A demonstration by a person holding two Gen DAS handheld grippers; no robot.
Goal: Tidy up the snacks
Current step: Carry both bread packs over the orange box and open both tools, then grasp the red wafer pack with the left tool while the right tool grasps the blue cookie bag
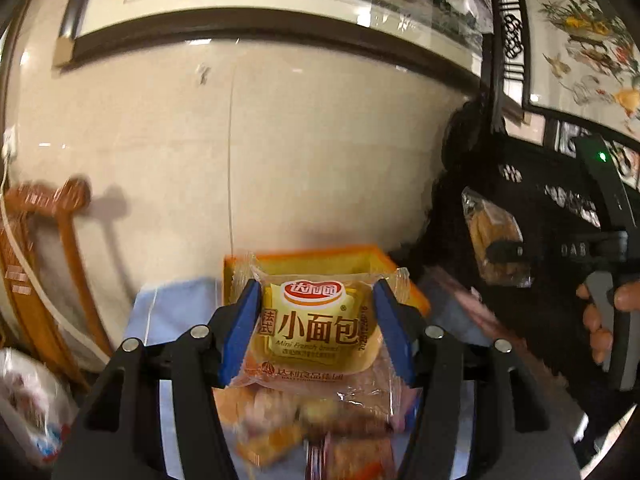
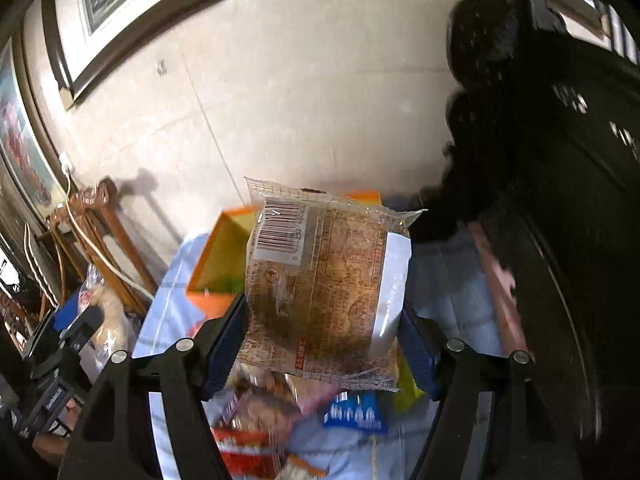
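Note:
My left gripper (image 1: 316, 332) is shut on a yellow mini French bread packet (image 1: 316, 328), held up above the table with its label facing the camera. My right gripper (image 2: 324, 332) is shut on a clear wrapped cake packet (image 2: 324, 280), its barcode side facing me. That cake packet also shows at the right of the left wrist view (image 1: 496, 240). An orange box (image 1: 320, 260) with an open top stands behind both packets; it also shows in the right wrist view (image 2: 220, 256). Several loose snack packets (image 2: 280, 420) lie below on the light blue cloth (image 2: 452, 292).
A cream tiled wall (image 1: 320, 140) with framed pictures rises behind the table. A wooden chair (image 1: 52, 248) stands at the left. A dark carved screen (image 2: 580, 160) stands at the right. A plastic bag (image 1: 28, 400) lies at the lower left.

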